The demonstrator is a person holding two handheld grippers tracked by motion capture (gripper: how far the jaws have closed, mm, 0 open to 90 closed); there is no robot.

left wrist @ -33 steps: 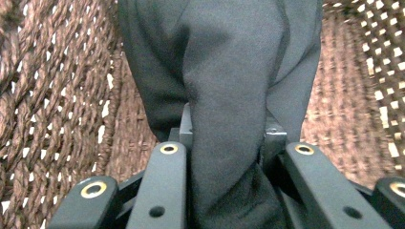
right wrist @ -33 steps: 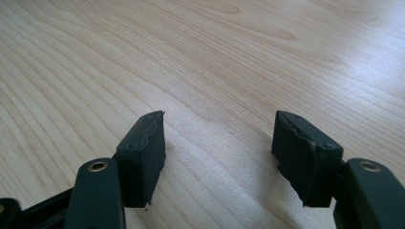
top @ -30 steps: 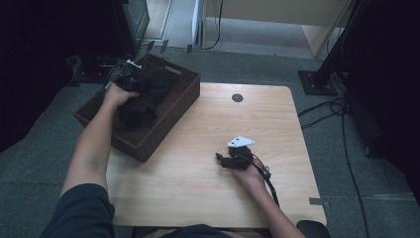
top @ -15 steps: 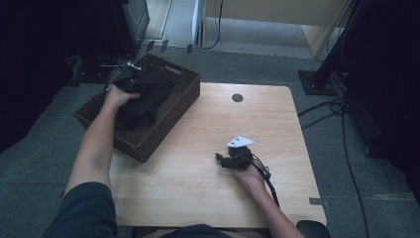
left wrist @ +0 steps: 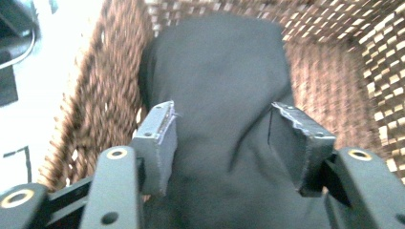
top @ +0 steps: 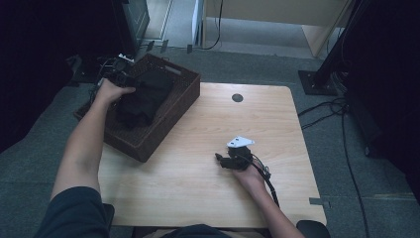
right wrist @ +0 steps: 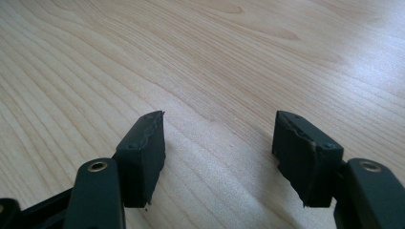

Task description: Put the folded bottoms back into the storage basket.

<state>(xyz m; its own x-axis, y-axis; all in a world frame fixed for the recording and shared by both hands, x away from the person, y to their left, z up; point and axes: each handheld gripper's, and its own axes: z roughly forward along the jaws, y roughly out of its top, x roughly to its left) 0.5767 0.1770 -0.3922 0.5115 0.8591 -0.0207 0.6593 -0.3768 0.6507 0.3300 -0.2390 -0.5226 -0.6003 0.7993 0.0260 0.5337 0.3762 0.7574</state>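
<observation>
Black cloth [left wrist: 217, 90] lies bundled inside the brown woven basket [top: 163, 134], which sits at the left edge of the pale wooden surface [top: 198, 183] and overhangs it toward the grey carpeted floor. In the high view the cloth [top: 143, 96] is heaped against the near-left part of the basket, with its top rising about level with the rim. The left tool [top: 121, 74] hangs over the basket's far-left corner, held in the person's left hand [top: 110, 91], whose forearm reaches in from the bottom left. Its jaws have just been opening; in the left gripper view the left tool [left wrist: 222, 138] stands released, its two grey pads [left wrist: 162, 138] spread to either side of the cloth, which runs between and below them without being pinched. Woven basket wall shows around the cloth on both sides there. The right tool [top: 222, 159] rests low on the bare wood toward the near right, well apart from the basket, with the right hand [top: 250, 173] behind it and a cable trailing back along the forearm. In the right gripper view the right tool [right wrist: 219, 143] is likewise released, jaws parted over wood grain with nothing between them.
</observation>
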